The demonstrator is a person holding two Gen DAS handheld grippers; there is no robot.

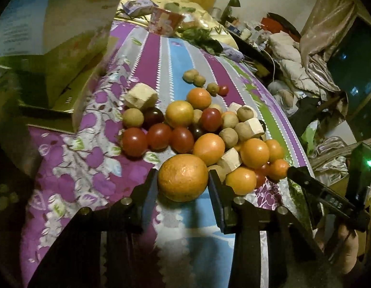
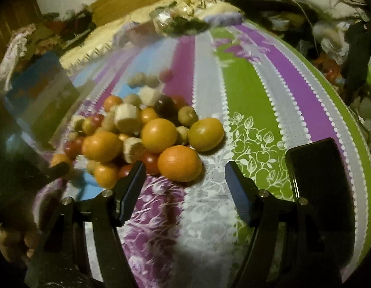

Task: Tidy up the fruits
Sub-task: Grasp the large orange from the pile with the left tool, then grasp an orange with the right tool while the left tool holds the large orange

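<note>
A heap of fruit lies on a striped purple, blue and green bedspread (image 1: 147, 55): oranges, red tomatoes (image 1: 134, 141), brown longans (image 1: 133, 117) and pale cut chunks (image 1: 141, 96). My left gripper (image 1: 183, 182) has its fingers tight against both sides of a large orange (image 1: 183, 177) at the heap's near edge. My right gripper (image 2: 185, 177) is open and empty, just in front of an orange (image 2: 179, 163) at the heap's near right side. The right gripper also shows at the right edge of the left wrist view (image 1: 329, 194).
An open cardboard box (image 1: 48, 48) stands left of the heap. A black phone (image 2: 317, 168) lies on the green stripe by my right gripper. A printed cup (image 1: 165, 21) and leafy greens (image 1: 199, 36) sit at the far end. Cluttered bedding lies to the right.
</note>
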